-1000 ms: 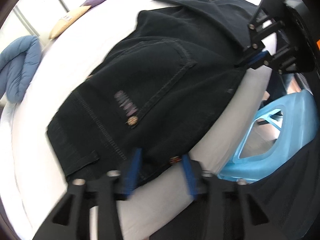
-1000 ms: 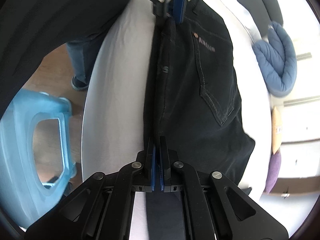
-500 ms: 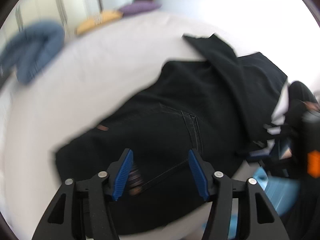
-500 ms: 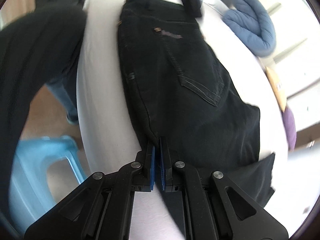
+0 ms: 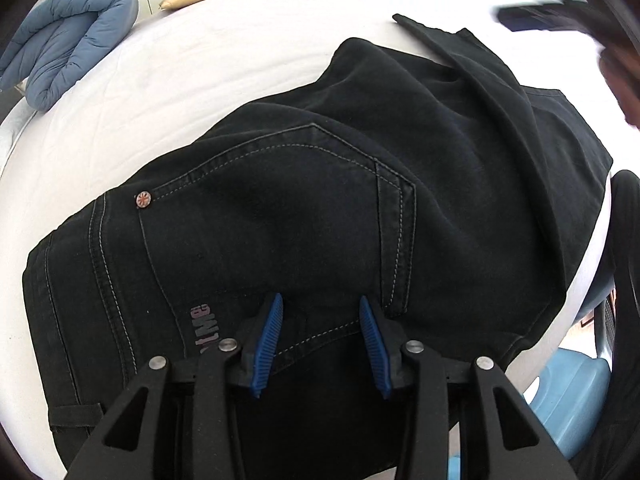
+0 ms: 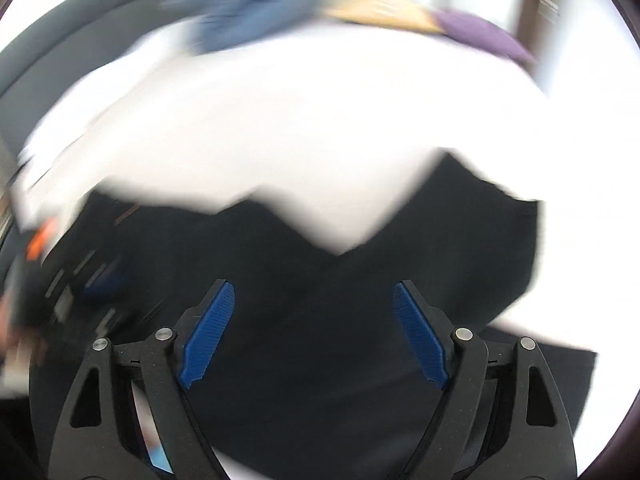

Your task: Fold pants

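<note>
The black pants (image 5: 320, 200) lie folded on the white bed (image 5: 200, 80), back pocket up. The left tongs (image 5: 320, 336) hover at six o'clock over the pocket's lower seam; their jaws have just been closing but remain released, pads apart with no cloth pinched. The right tongs (image 6: 314, 332), blurred, have just been opening and stand wide, released above the dark fabric. A blue duvet (image 5: 68, 48) sits at ten o'clock.
</note>
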### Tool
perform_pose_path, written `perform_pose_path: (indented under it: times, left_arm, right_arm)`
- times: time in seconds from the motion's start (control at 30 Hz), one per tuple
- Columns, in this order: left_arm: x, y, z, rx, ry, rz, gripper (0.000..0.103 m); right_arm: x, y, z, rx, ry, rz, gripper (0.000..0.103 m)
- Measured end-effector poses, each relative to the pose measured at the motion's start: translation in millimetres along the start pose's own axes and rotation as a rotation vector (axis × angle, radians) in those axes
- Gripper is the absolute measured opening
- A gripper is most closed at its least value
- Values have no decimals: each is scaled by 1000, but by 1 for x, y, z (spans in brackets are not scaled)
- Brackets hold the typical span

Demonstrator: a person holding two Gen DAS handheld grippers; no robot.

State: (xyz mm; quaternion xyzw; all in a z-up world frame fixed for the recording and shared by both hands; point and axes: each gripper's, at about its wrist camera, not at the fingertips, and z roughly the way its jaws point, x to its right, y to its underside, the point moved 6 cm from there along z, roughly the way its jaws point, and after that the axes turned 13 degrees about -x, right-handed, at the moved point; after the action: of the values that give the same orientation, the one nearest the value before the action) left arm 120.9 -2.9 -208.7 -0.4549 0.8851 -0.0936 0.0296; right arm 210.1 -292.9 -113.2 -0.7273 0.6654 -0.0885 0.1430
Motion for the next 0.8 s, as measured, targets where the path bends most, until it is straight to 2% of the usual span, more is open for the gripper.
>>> perform_pose_path:
  times: [0.1,0.17,0.23,0.4,0.43,0.47,0.53,0.6,0.67,0.8]
  left_arm:
    - [-2,6,0,12,8,-11,43]
    - [-5,9,-1,19,15,-16,43]
    - [-7,14,-2,24,18,-18,43]
    - [-11,18,-5,31,22,-14,43]
    - [-11,18,-5,31,24,-13,43]
    - [-12,18,-5,31,23,-11,43]
    - [-11,16,-5,30,21,-11,43]
    - [-10,15,-4,31,17,-13,43]
    - [-10,14,-4,31,14,-17,43]
    - [-7,13,-3,27,0,-19,43]
  right_arm:
    - [70,-63,45,-177,83,226,82]
    - [89,-91,70,-238,91,293,82]
    - [107,-112,91,-277,175,331,82]
    - [112,-134,129,-358,250,337,81]
    - [112,-137,133,-356,264,318,76]
    - [112,-138,135,-350,276,302,56]
    - [114,-137,137,-343,266,296,36]
    - [120,-134,135,-336,241,323,27]
    - [120,-128,127,-314,232,335,8]
    - [129,-126,94,-213,159,365,4]
